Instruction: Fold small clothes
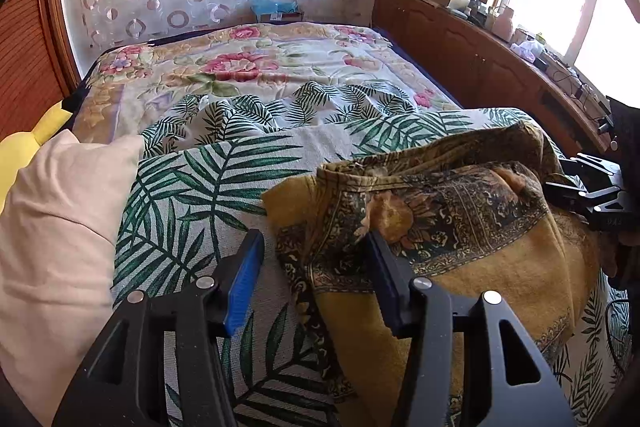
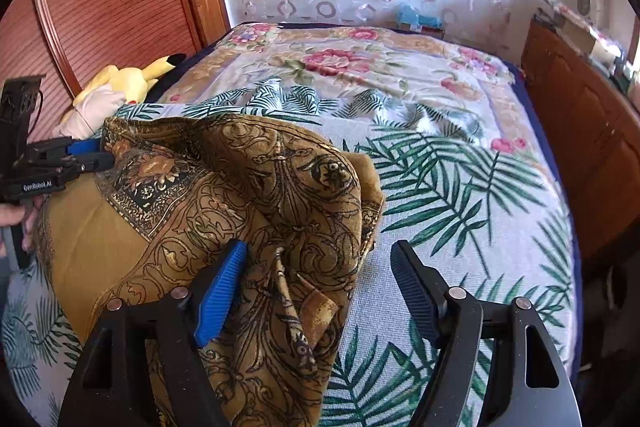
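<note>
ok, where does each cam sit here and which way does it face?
Left wrist: on the left tongs, angled down along their open fingers across the bed toward the far curtain; the right tongs show at the right edge.
Right wrist: on the right tongs, same heading, fingers spread wide; the left tongs and a hand show at the left edge.
Shared: the ochre patterned garment, palm-leaf sheet, floral blanket.

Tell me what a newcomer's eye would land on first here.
The mustard patterned cloth lies rumpled on the palm-leaf sheet, between the two grippers. The right gripper stands open at the cloth's right end. Behind, a yellow plush toy lies at the bed's left edge.
</note>
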Demonstrator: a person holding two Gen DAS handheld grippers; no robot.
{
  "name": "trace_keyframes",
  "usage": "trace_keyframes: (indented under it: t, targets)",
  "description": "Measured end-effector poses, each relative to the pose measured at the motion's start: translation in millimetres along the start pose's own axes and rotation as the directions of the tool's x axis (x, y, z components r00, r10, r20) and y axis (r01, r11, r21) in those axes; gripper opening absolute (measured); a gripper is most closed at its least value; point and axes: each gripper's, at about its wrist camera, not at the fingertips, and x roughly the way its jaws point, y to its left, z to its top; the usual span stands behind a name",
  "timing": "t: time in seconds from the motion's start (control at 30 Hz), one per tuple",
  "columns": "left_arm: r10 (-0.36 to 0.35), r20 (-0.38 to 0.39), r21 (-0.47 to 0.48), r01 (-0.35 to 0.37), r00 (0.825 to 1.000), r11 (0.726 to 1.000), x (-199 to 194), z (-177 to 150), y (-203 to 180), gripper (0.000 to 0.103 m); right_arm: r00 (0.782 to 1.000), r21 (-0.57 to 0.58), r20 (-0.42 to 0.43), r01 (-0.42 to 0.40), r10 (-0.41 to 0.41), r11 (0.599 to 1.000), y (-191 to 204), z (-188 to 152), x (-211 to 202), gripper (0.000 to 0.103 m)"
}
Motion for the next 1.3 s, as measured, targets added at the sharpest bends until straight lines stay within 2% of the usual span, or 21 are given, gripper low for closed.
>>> trace_keyframes:
  t: [0.2,0.23,0.27,0.33,0.4,0.43,0.47,0.5,0.57,0.6,0.67,0.73,0.9,1.0,1.13,1.23,1.3]
  targets:
    - [0.0,0.005,0.002,0.0,1.0,1.0,1,0,1,0.054,0.999,0.0,0.005,-0.043,0.043,0.999,0,1,-1,0.078]
    - [-0.002,0.003,0.0,0.002,1.0,1.0,1,0,1,0.054,0.999,-0.012,0.002,-0.046,0.046,0.999,2,0,-1,0.076]
    - [-0.009,0.002,-0.005,0.009,1.0,1.0,1,0,1,0.054,0.998,-0.032,0.0,-0.057,0.057,0.998,5,0,0,0.073]
    - [-0.036,0.0,-0.017,0.036,0.999,0.999,1,0,2,0.054,0.997,-0.058,-0.007,-0.081,0.081,0.995,7,0,-2,0.058]
    - [-0.061,-0.002,-0.019,0.061,0.998,0.998,1,1,2,0.052,0.994,-0.066,-0.017,-0.106,0.105,0.992,5,1,-2,0.049]
    - [-0.07,-0.003,-0.016,0.069,0.998,0.997,1,1,1,0.05,0.992,-0.067,-0.021,-0.127,0.126,0.99,4,1,-2,0.036]
    - [-0.078,-0.004,-0.012,0.078,0.997,0.997,1,1,0,0.045,0.988,-0.063,-0.021,-0.155,0.154,0.986,2,1,-3,0.029]
    - [-0.085,-0.003,-0.011,0.085,0.996,0.996,0,2,0,0.034,0.987,-0.062,-0.013,-0.162,0.161,0.985,1,2,-4,0.021]
    - [-0.134,-0.008,-0.028,0.133,0.991,0.991,-2,2,2,0.016,0.99,-0.084,0.005,-0.14,0.141,0.987,2,1,-5,0.018]
    - [-0.159,0.001,-0.043,0.159,0.987,0.986,-5,2,4,0.012,0.991,-0.09,0.021,-0.132,0.134,0.987,3,1,-8,0.016]
    - [-0.197,0.055,-0.046,0.2,0.979,0.979,-21,3,5,0.01,0.989,-0.09,0.059,-0.127,0.133,0.988,2,0,-16,0.015]
    - [-0.247,0.13,-0.049,0.255,0.96,0.966,-47,4,4,0.01,0.985,-0.099,0.103,-0.128,0.138,0.987,3,1,-28,0.015]
    - [-0.222,0.222,-0.032,0.235,0.949,0.971,-96,1,7,0.01,0.966,-0.163,0.207,-0.12,0.153,0.979,18,18,-58,0.015]
    - [-0.171,0.282,-0.035,0.188,0.944,0.981,-122,-6,16,0.01,0.954,-0.222,0.241,-0.125,0.178,0.967,33,33,-69,0.014]
    - [-0.103,0.349,-0.087,0.141,0.931,0.986,-154,-20,39,0.01,0.947,-0.332,0.243,-0.121,0.208,0.936,66,65,-68,0.014]
    - [-0.027,0.377,-0.127,0.08,0.926,0.989,-174,-36,58,0.01,0.942,-0.434,0.23,-0.125,0.244,0.892,96,87,-61,0.014]
    - [0.003,0.386,-0.161,0.065,0.922,0.985,-185,-46,71,0.01,0.944,-0.485,0.21,-0.126,0.254,0.866,119,106,-52,0.014]
